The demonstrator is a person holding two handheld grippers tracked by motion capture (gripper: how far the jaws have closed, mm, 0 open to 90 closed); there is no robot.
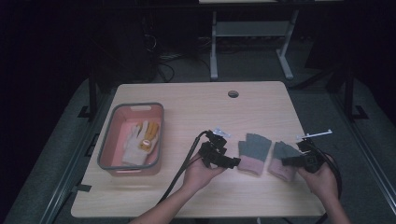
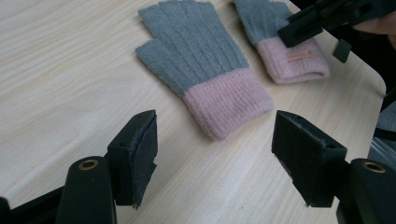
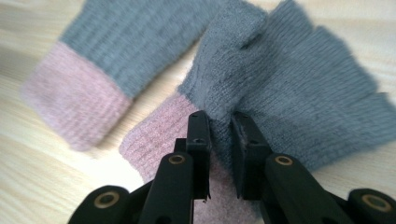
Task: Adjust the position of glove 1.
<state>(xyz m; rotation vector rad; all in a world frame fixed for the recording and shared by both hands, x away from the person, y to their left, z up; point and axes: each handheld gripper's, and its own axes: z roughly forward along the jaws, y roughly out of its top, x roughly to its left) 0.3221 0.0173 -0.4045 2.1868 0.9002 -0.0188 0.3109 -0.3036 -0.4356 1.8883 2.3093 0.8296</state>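
Nearest to me, the person's two hands come in over the front edge of the pale wooden table [image 1: 196, 100], each holding a black two-jaw gripper. Over on the right side, the right gripper [image 3: 219, 128] has its jaws pinched almost together on a fold of grey knit, where the grey hand part of the right-hand grey-and-pink knitted fingerless glove [image 3: 299, 93] meets its pink ribbed cuff; the wool bunches up between the pads. That glove lies flat on the table just in front of the right hand, its cuff towards the person.

Beside it, the left gripper [image 2: 215, 158] hovers with its jaws standing wide and nothing between them, just short of the pink cuff of the second grey-and-pink fingerless glove [image 2: 201, 60]. This glove lies just beside its partner, near but apart, with the finger ends pointing away from the person.

A small pinkish label [image 2: 300, 56] is sewn on the cuff of the right-hand glove; any writing on it is too small to read.

Farther off to the left, well apart from the pair, sits a pink rectangular plastic basin with a grey rim [image 1: 108, 135]. Inside it lies a white-and-yellow work glove [image 1: 140, 140], fingers towards the far end, with a small patch on it that I cannot read.

Beyond, near the table's far edge, is a round cable hole [image 1: 233, 94].
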